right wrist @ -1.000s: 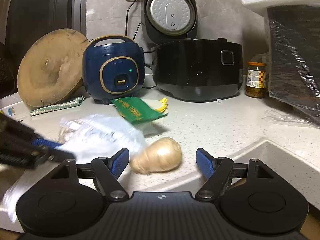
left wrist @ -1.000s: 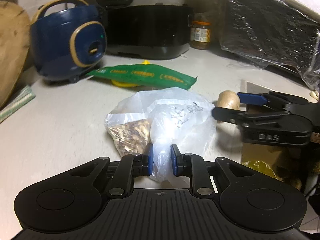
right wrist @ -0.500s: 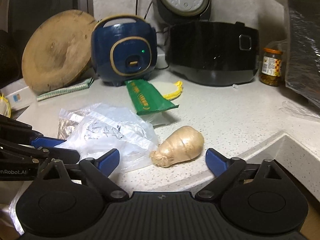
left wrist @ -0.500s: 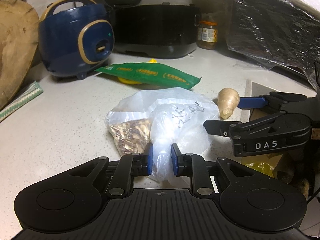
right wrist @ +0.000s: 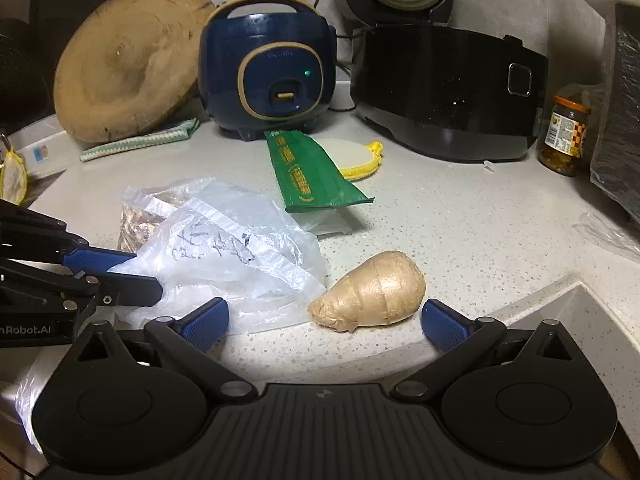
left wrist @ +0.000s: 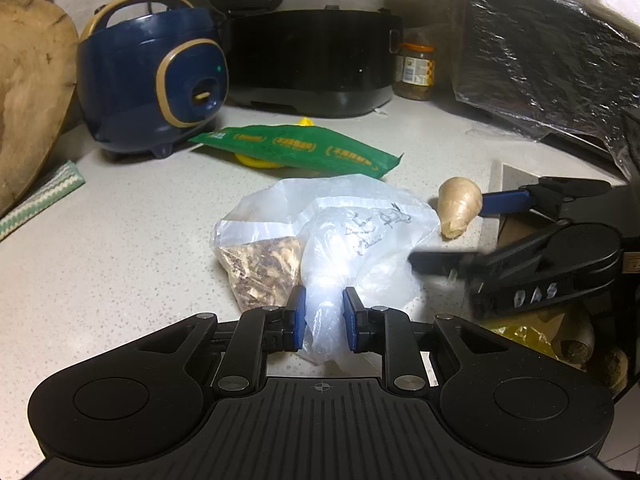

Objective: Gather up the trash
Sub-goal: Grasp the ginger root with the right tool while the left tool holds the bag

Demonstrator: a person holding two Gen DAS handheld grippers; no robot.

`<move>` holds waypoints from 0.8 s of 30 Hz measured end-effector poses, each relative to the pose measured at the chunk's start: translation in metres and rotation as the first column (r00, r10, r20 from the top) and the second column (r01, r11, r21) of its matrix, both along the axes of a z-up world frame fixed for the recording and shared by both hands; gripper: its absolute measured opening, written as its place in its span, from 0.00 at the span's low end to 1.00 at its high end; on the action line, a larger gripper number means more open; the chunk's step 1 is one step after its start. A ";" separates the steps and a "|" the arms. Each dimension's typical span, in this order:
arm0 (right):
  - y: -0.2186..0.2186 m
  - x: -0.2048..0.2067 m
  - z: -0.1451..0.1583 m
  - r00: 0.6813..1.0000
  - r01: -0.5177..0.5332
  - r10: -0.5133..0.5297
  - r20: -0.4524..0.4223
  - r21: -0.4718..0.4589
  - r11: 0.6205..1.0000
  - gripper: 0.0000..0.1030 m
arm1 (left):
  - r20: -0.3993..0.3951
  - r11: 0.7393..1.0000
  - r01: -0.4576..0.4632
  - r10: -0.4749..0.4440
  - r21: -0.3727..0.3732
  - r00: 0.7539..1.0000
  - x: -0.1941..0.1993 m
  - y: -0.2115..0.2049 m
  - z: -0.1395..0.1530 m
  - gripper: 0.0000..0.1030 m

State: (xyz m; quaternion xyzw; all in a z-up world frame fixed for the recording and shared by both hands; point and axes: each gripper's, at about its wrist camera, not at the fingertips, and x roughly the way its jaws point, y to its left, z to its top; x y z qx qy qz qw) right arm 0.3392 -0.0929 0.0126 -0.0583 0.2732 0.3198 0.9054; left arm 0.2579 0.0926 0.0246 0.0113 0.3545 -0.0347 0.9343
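Note:
A clear plastic bag [left wrist: 352, 236] with brown scraps in one corner lies on the grey counter [left wrist: 120, 240]. My left gripper [left wrist: 323, 322] is shut on the bag's near end. The bag also shows in the right wrist view [right wrist: 232, 248]. A tan taped lump [right wrist: 372, 290] lies on the counter beside the bag, and it shows in the left wrist view [left wrist: 458, 204]. My right gripper [right wrist: 324, 320] is open, its fingers on either side of the lump, not touching it. A green wrapper [left wrist: 296, 150] lies further back.
A blue rice cooker [right wrist: 266, 68], a black cooker [right wrist: 444, 92], a jar [right wrist: 564, 136] and a round wooden board [right wrist: 128, 64] stand along the back. A yellow-edged pad [right wrist: 354, 156] lies under the wrapper. A foil-wrapped black object [left wrist: 548, 64] is at the right. The sink edge [right wrist: 560, 300] is near right.
My right gripper has moved forward so its open fingers now flank the tan lump. My left gripper stays shut on the bag, which has barely moved.

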 end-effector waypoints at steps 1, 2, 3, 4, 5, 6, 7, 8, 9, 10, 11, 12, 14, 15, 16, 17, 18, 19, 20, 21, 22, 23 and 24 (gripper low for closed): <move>-0.006 -0.004 0.000 0.999 0.019 -0.020 0.030 0.036 0.999 0.95 | 0.000 1.000 0.000 0.000 -0.003 1.000 0.000 0.001 0.000 0.24; -0.011 -0.009 0.000 0.997 0.029 -0.033 0.064 0.066 0.997 0.95 | 0.000 1.000 0.001 -0.001 -0.006 1.000 0.000 0.001 0.000 0.24; -0.016 -0.013 0.000 0.995 0.035 -0.043 0.094 0.085 0.996 0.95 | 0.000 1.000 0.001 -0.001 -0.009 1.000 0.000 0.001 0.000 0.24; -0.019 -0.017 0.000 0.992 0.043 -0.054 0.117 0.093 0.995 0.95 | 0.000 1.000 0.002 -0.002 -0.012 1.000 0.000 0.002 0.000 0.24; -0.020 -0.019 0.000 0.990 0.048 -0.059 0.126 0.092 0.995 0.95 | 0.000 1.000 0.003 -0.003 -0.012 1.000 0.000 0.002 0.000 0.24; -0.020 -0.020 -0.001 0.990 0.048 -0.059 0.129 0.086 0.995 0.95 | 0.000 1.000 0.004 -0.004 -0.012 1.000 0.000 0.002 0.000 0.24; -0.020 -0.020 -0.002 0.990 0.050 -0.060 0.127 0.084 0.995 0.95 | 0.000 1.000 0.005 -0.005 -0.011 1.000 0.000 0.002 0.000 0.24; -0.020 -0.019 -0.003 0.990 0.058 -0.069 0.125 0.086 0.995 0.95 | 0.000 1.000 0.005 -0.005 -0.011 1.000 0.000 0.002 0.000 0.24; -0.020 -0.017 -0.003 0.990 0.069 -0.079 0.119 0.091 0.993 0.94 | 0.000 1.000 0.006 -0.006 -0.013 1.000 0.000 0.002 0.000 0.24; -0.019 -0.013 -0.003 0.990 0.077 -0.087 0.109 0.097 0.992 0.93 | 0.000 1.000 0.005 -0.005 -0.017 1.000 0.000 0.003 0.000 0.24; -0.018 -0.010 -0.003 0.991 0.085 -0.095 0.098 0.105 0.991 0.92 | 0.000 1.000 0.005 -0.005 -0.022 1.000 0.000 0.003 0.000 0.24; -0.018 -0.007 -0.004 0.991 0.092 -0.102 0.084 0.116 0.989 0.90 | 0.000 1.000 0.004 -0.004 -0.028 1.000 0.000 0.004 0.000 0.24; -0.014 0.001 -0.005 0.993 0.099 -0.107 0.056 0.129 0.987 0.85 | 0.001 0.999 0.004 -0.004 -0.034 1.000 0.000 0.005 0.000 0.25; -0.012 0.004 -0.006 0.994 0.096 -0.102 0.042 0.131 0.987 0.78 | 0.001 0.999 0.004 -0.004 -0.035 1.000 -0.001 0.005 0.000 0.25; -0.010 0.006 -0.008 0.996 0.085 -0.089 0.024 0.131 0.988 0.67 | 0.001 0.999 0.005 -0.005 -0.036 1.000 -0.001 0.005 0.000 0.25; -0.008 0.006 -0.008 0.995 0.091 -0.094 0.022 0.124 0.988 0.61 | 0.002 0.999 0.008 -0.008 -0.036 1.000 -0.001 0.005 0.000 0.26; -0.006 0.004 -0.008 0.995 0.089 -0.093 0.030 0.118 0.989 0.51 | 0.003 0.999 0.010 -0.010 -0.034 1.000 -0.001 0.004 0.000 0.26; -0.005 0.000 -0.007 0.995 0.080 -0.086 0.043 0.113 0.990 0.45 | 0.003 1.000 0.010 -0.010 -0.030 1.000 -0.001 0.004 0.000 0.26; -0.005 -0.004 -0.005 0.994 0.082 -0.089 0.062 0.110 0.991 0.43 | 0.003 1.000 0.010 -0.010 -0.025 1.000 -0.001 0.003 0.000 0.26; -0.005 -0.009 -0.003 0.993 0.083 -0.091 0.076 0.107 0.991 0.41 | 0.004 1.000 0.009 -0.009 -0.020 1.000 -0.001 0.002 0.000 0.26; -0.005 -0.013 0.000 0.992 0.079 -0.089 0.086 0.112 0.991 0.40 | 0.004 1.000 0.007 -0.007 -0.018 1.000 -0.001 0.002 0.000 0.25; -0.007 -0.016 0.003 0.993 0.073 -0.084 0.088 0.123 0.990 0.39 | 0.004 1.000 0.005 -0.005 -0.023 1.000 0.000 0.003 0.001 0.22; -0.009 -0.019 0.007 0.993 0.065 -0.077 0.086 0.137 0.988 0.39 | 0.004 0.999 0.004 -0.004 -0.036 1.000 0.001 0.005 0.001 0.21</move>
